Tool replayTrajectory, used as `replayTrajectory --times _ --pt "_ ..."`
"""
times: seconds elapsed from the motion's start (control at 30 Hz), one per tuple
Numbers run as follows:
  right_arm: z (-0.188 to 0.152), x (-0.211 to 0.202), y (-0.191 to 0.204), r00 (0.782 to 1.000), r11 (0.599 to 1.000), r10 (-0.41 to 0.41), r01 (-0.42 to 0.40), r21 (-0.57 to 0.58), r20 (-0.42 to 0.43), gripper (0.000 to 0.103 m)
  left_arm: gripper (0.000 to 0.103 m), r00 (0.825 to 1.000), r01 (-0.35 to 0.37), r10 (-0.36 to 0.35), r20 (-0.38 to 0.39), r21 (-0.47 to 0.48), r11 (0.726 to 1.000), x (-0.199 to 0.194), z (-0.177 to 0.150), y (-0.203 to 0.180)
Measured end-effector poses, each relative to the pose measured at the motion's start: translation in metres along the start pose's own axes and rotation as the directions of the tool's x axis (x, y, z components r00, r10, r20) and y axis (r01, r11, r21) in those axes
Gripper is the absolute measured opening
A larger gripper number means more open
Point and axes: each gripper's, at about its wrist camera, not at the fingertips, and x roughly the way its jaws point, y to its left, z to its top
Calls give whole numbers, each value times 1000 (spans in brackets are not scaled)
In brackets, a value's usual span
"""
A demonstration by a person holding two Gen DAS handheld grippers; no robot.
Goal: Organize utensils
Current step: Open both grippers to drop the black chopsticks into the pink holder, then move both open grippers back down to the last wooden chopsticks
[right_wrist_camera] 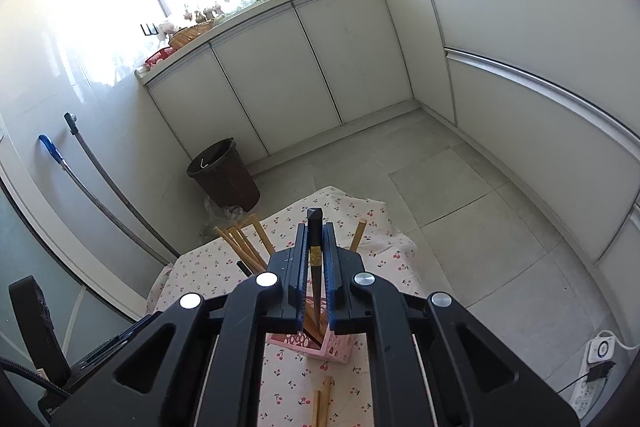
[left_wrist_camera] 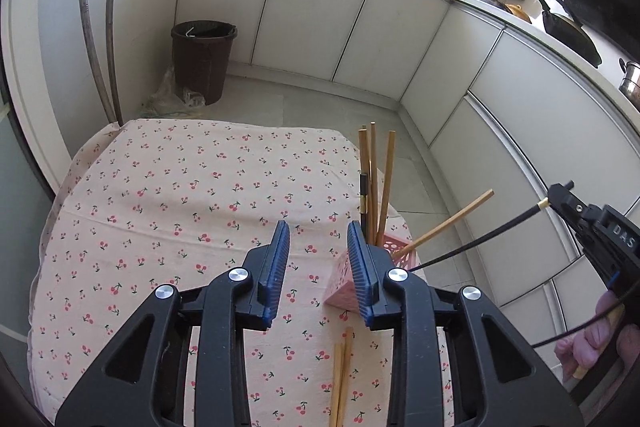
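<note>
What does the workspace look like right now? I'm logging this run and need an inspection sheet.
Surface: table under cherry-print cloth.
Job's things: pink holder with several wooden chopsticks and a black one; two wooden chopsticks lie loose in front.
Clutter: nothing seen.
Grippers: left gripper open, empty; right gripper shut on black chopstick above holder.
Cables: black cable on right gripper.
Surroundings: white cabinets, brown bin, tiled floor.
</note>
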Motion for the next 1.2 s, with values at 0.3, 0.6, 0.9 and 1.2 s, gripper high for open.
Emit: replayTrajectory --times 0.3,0.6,0.9,1.2 --pt "-8 18 -1 999 1000 4 -4 19 -35 31 31 999 -1 2 -41 27 1000 10 -5 -4" --pt "-24 13 -1 996 999 -47 45 -28 -81 34 37 995 1 9 -96 95 996 20 -20 -20" --pt "-71 28 -23 965 988 -157 152 -38 -212 63 51 966 -21 53 -253 131 991 52 -52 -22" --pt "-139 46 -53 882 981 -145 188 52 -448 83 84 884 -96 169 -435 185 978 99 -89 -3"
